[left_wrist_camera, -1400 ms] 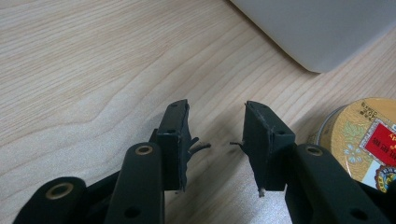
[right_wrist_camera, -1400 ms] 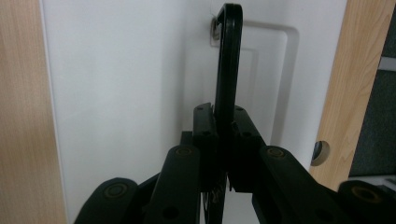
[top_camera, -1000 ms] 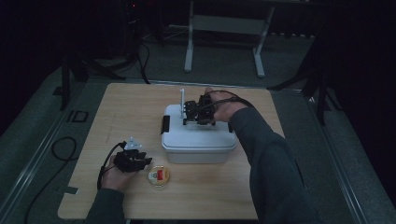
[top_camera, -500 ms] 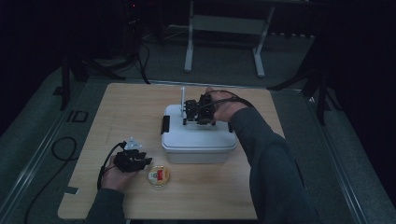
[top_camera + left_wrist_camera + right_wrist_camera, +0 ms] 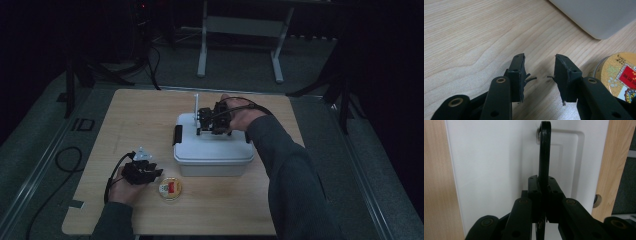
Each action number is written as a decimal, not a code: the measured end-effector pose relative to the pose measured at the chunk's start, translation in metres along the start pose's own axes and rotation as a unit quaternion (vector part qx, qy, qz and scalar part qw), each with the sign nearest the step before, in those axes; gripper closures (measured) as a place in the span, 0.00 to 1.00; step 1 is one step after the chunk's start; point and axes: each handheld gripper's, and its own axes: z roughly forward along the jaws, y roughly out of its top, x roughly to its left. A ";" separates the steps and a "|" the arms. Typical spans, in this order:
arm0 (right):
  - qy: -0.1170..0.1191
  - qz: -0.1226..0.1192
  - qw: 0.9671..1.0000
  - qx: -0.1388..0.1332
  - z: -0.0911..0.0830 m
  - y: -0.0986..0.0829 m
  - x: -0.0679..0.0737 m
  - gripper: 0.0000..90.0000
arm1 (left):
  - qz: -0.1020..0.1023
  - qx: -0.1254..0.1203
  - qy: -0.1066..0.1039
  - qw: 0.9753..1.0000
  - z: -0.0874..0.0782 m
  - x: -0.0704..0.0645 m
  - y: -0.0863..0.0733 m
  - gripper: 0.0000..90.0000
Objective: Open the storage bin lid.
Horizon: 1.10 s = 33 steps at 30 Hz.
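A white lidded box (image 5: 212, 152) stands in the middle of the wooden table (image 5: 140, 115). Its black carry handle (image 5: 544, 152) stands upright on the lid (image 5: 491, 162), and my right gripper (image 5: 543, 180) is shut on it from the box's far right side (image 5: 202, 121). My left gripper (image 5: 152, 172) rests low on the table left of the box's front, jaws open with only bare wood between them (image 5: 539, 66). A round gold tin with a red label (image 5: 170, 188) lies just to its right (image 5: 619, 75), untouched. The box's corner (image 5: 594, 15) shows beyond the left jaws.
A black latch (image 5: 177, 135) sits on the box's left end. Bare tabletop lies left of and behind the box. A cable (image 5: 65, 160) loops on the floor at the left, and a metal stand (image 5: 240, 30) is beyond the far table edge.
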 end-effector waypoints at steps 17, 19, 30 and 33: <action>0.005 0.026 1.000 0.000 -0.001 0.000 0.000 0.94 | 0.000 0.000 0.001 1.000 0.000 0.000 0.000 0.68; 0.006 0.026 1.000 0.000 -0.001 0.000 0.000 0.94 | 0.000 0.000 0.000 1.000 0.000 0.000 0.000 0.68; 0.002 0.021 1.000 -0.004 -0.005 -0.002 -0.002 0.94 | -0.001 -0.001 0.000 1.000 0.000 0.000 0.000 0.68; -0.004 0.023 1.000 -0.004 -0.007 -0.002 -0.003 0.94 | 0.000 -0.001 0.001 1.000 0.000 0.000 0.000 0.68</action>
